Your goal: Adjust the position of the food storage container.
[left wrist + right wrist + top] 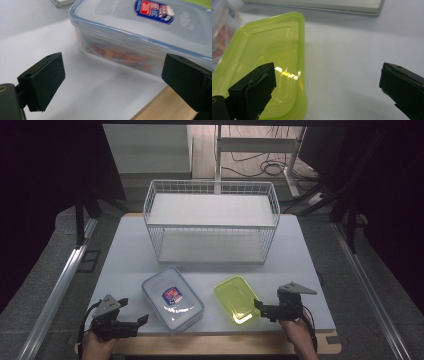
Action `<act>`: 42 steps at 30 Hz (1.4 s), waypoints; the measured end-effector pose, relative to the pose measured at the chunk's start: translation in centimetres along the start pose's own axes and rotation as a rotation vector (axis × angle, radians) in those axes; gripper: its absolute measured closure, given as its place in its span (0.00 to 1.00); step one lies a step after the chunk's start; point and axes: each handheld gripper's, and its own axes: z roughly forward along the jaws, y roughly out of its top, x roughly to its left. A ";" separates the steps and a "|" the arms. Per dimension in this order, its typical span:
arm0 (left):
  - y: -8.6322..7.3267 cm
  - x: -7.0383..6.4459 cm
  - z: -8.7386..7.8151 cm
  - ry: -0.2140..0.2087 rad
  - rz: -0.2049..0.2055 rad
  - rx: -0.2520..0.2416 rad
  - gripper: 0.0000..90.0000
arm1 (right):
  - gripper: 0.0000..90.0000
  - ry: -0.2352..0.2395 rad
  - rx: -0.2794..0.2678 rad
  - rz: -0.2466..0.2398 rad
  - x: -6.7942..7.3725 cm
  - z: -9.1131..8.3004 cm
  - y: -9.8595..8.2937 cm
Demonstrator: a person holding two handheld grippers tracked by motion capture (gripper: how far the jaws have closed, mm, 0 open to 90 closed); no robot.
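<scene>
A clear lidded food box [173, 298] with a blue rim and a red-and-blue label lies on the white table, front centre; in the left gripper view the clear box [140, 32] fills the upper part. To its right lies a flat yellow-green lid [236, 298], seen close as the yellow-green lid [264, 65] in the right gripper view. My left gripper [139, 322] is open at the front left, just left of the box. Open too, my right gripper [260, 307] sits at the lid's right front corner, one jaw over the lid. Both hold nothing.
A white wire two-tier rack [212, 222] stands at the back of the table [125, 255]. A wooden board edge [220, 345] runs under the front edge. Metal rails flank the table; cables and a frame lie on the floor behind.
</scene>
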 end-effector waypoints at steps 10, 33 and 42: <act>-0.2 0.2 0.3 0.009 0.019 -0.014 0.05 | 0.00 -0.053 0.025 -0.045 -0.1 0.0 0.5; -0.1 0.1 0.4 -0.021 0.034 -0.039 0.05 | 0.79 0.143 0.071 -0.273 5.3 -1.0 2.9; -0.1 0.0 0.4 -0.027 0.034 -0.039 0.05 | 1.00 0.258 0.107 -0.347 8.3 -0.4 2.5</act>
